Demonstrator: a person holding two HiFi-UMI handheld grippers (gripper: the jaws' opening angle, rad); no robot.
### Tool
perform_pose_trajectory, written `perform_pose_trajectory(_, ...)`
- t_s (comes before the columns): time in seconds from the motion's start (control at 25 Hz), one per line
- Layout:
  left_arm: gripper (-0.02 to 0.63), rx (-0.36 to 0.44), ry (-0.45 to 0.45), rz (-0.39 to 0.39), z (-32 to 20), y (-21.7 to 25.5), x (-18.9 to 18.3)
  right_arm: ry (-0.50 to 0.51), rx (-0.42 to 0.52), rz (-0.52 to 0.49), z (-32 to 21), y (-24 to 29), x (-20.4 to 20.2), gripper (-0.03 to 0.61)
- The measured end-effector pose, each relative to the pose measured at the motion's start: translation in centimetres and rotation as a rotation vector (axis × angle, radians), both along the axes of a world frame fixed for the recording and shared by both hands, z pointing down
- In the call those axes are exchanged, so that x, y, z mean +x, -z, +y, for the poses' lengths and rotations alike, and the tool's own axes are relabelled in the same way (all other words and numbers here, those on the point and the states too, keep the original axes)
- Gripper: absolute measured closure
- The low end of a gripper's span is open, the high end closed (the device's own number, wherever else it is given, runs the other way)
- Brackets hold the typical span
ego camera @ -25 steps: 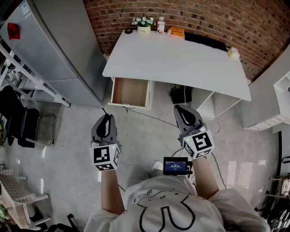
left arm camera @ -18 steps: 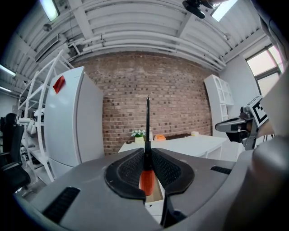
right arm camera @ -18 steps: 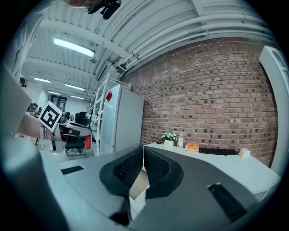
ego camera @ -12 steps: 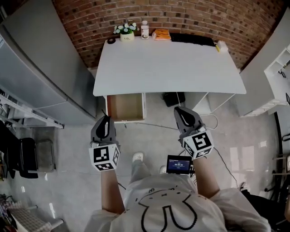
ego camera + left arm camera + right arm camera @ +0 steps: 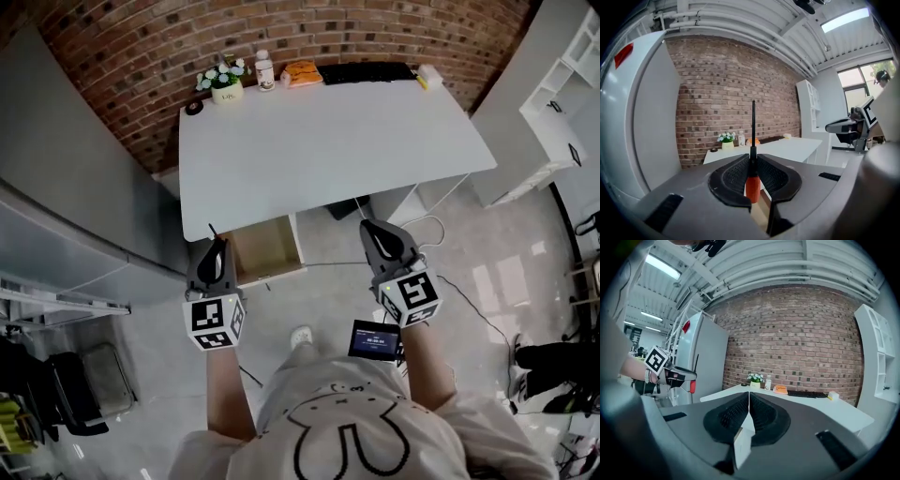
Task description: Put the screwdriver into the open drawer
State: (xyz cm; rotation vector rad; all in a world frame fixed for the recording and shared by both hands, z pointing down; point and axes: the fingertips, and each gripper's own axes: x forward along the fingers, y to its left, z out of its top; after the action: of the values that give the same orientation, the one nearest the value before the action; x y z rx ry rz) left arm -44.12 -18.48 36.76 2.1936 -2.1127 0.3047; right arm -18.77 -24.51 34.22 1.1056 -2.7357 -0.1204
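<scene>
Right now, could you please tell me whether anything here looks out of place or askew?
Nothing stands out. The wooden drawer under the white table is pulled open, and the orange-handled screwdriver stands upright, pinched between the fingers of the left gripper. Nothing looks spilled or damaged.

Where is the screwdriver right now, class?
The screwdriver stands upright in the left gripper, at the head view's left, near the open drawer under the white table.

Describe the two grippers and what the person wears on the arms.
The left gripper and right gripper are grey tapered shells with black textured pads. Each carries a white cube of black square markers. The shirt is white, short-sleeved.
</scene>
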Motion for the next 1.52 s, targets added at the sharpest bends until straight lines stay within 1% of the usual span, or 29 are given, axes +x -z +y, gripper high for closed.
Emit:
perform_pose_trajectory(0.12, 0.558, -0.021, -0.065, -0.005, -1.9, -0.7, -0.3, -0.058, -0.018, 0.005, -0.3, -0.4, 0.3, 0.558)
perform_pose_trajectory(0.2, 0.558, -0.040, -0.098, -0.012, -2.6, -1.4, -0.4, -0.076, -0.031, 0.010, -0.3, -0.9, 0.2, 0.558)
perform_pose_trajectory(0.32, 0.558, -0.073, -0.115, -0.006, -3.2, -2.9, -0.6, -0.091, -0.060, 0.031, -0.3, -2.2, 0.5, 0.558)
perform_pose_trajectory(0.52, 0.558, -0.144, -0.133, 0.003, -3.3, -6.5, 0.7, -0.102, -0.120, 0.050, -0.6, -5.0, 2.1, 0.558)
perform_pose_trajectory(0.64, 0.558, -0.183, -0.141, 0.002, -3.8, -9.0, 1.1, -0.087, -0.148, 0.066, -1.4, -7.1, 2.2, 0.558)
perform_pose_trajectory(0.8, 0.558, -0.262, -0.172, -0.023, -4.2, -13.4, 1.6, -0.081, -0.202, 0.069, -2.6, -10.7, 2.6, 0.557)
perform_pose_trajectory(0.96, 0.558, -0.321, -0.183, -0.034, -4.8, -17.3, 1.3, -0.082, -0.231, 0.074, -3.8, -14.1, 2.8, 0.557)
perform_pose_trajectory(1.08, 0.558, -0.361, -0.210, -0.040, -5.1, -20.0, 1.9, -0.075, -0.256, 0.084, -3.9, -16.6, 3.1, 0.557)
perform_pose_trajectory(1.28, 0.558, -0.409, -0.282, -0.033, -6.1, -24.5, 3.4, -0.088, -0.286, 0.087, -4.0, -20.7, 3.4, 0.557)
perform_pose_trajectory(1.52, 0.558, -0.456, -0.321, -0.011, -7.8, -29.2, 4.5, -0.098, -0.325, 0.081, -4.2, -25.4, 3.5, 0.557)
